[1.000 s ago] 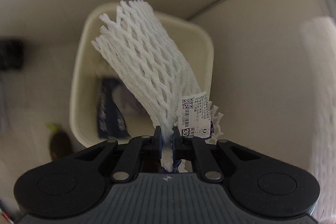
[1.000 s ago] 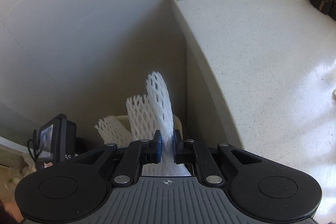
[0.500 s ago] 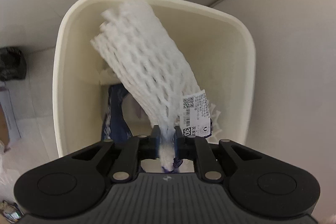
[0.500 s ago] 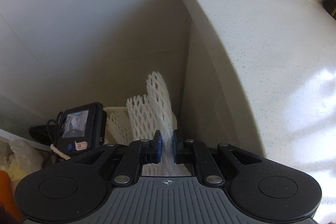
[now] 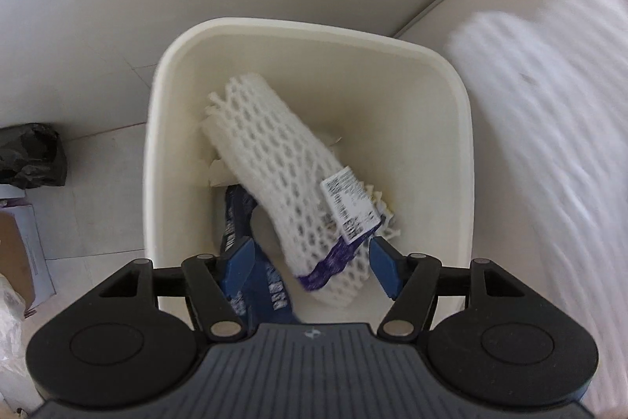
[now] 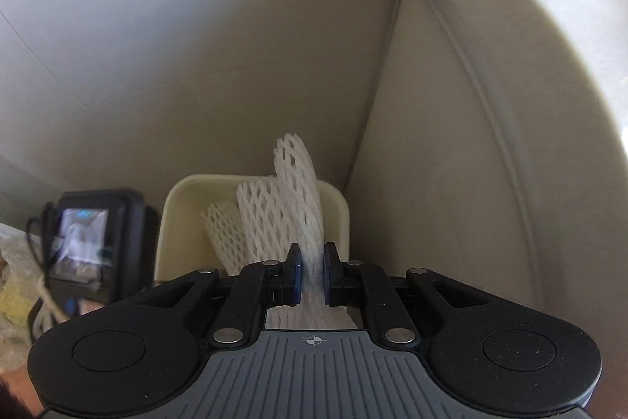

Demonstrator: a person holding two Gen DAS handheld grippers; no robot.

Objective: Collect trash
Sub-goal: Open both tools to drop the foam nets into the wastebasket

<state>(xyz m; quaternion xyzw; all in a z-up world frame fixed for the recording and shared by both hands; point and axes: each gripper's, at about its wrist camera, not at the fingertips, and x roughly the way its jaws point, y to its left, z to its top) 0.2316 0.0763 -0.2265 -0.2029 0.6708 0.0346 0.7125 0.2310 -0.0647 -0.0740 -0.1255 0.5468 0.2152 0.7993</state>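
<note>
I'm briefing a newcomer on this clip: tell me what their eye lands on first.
First, the white foam net sleeve with a barcode label, dropping into the cream bin just beyond the left gripper, whose jaws have just been opening and no longer press it. Next, a second foam net pinched upright in the right gripper, above the bin's far corner.

— What sort of place is this?
— A home, likely a kitchen corner: a cream waste bin on pale floor tiles, beside a speckled countertop.
</note>
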